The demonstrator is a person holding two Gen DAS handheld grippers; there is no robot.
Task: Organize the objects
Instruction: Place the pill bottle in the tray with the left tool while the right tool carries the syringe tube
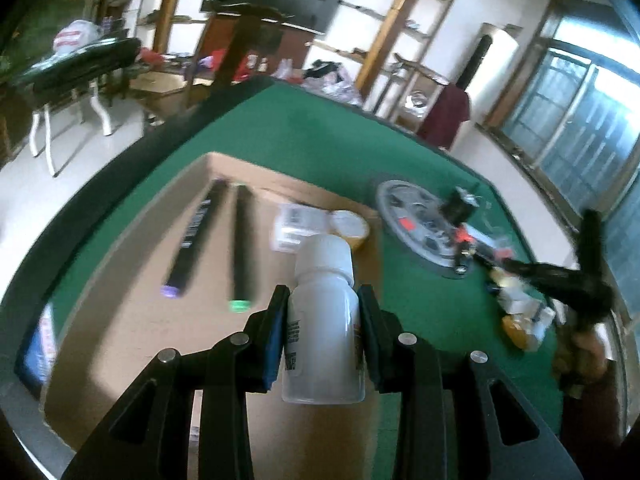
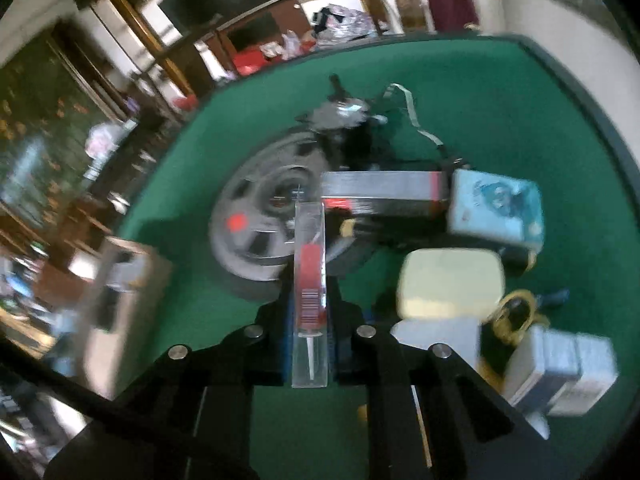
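over cardboard sheet [image 1: 120,344], left hand-held gripper [image 1: 324,320] pinches white bottle [image 1: 325,320], cap pointing forward.

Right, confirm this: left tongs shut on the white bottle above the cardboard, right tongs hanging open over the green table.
Not quite: the right wrist view shows the right tongs shut on a slim clear case. The left tongs do hold the white bottle above the cardboard.

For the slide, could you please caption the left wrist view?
Left gripper holds a white bottle above the cardboard.
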